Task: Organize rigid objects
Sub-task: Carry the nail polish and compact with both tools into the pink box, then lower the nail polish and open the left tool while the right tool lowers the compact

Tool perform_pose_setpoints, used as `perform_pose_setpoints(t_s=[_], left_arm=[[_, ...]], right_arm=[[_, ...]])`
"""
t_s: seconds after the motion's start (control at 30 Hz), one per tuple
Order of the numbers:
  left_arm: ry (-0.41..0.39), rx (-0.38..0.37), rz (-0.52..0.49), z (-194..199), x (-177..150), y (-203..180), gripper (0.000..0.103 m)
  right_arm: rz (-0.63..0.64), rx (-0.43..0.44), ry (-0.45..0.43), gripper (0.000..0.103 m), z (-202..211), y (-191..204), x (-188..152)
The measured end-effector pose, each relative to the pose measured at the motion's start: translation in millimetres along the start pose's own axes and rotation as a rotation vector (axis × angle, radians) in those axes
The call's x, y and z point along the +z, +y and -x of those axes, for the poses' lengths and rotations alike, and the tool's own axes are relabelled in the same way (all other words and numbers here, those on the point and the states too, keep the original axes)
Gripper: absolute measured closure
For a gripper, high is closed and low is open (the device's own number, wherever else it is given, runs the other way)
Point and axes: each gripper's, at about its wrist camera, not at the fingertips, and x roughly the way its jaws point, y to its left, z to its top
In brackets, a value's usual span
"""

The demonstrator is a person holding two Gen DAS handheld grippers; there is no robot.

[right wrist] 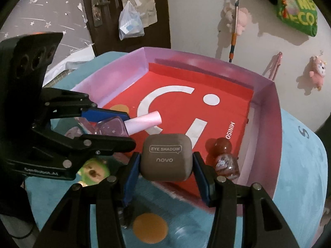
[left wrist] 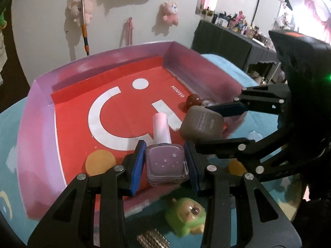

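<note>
1. Left wrist view: a shallow pink-walled tray (left wrist: 41, 136) with a red floor is seen resting on a blue cloth (left wrist: 12, 124).
2. The left gripper (left wrist: 165, 161) is clamped on a lilac nail polish bottle (left wrist: 166, 164), held between its blue pads above the tray's near edge, pink cap pointing away.
3. The right gripper (right wrist: 166, 165) is closed on a brown eye shadow case (right wrist: 166, 157), gripped between both pads over the tray's near side.
4. A small brown-capped bottle (right wrist: 224, 157) is seen lying inside the tray, just beside the case.
5. A green toy figure (left wrist: 186, 217) is seen outside the tray, below the left gripper.
</note>
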Motion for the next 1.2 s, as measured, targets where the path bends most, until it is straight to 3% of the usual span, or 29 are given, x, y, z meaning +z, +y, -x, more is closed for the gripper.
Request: perform_pose_setpoints(t_s=[0.53,1.2], left_arm=[[0.081,0.007,0.001,-34.7,4.9,9.6,0.067],[0.072,0.043,-0.029,-37.8,2.9,8.3,0.067]], right_arm=[[0.073,0.018,0.084,0.050,-29.3,-13.7,7.4],[0.089,0.020,0.079,0.049,-34.3,-14.8,8.7]])
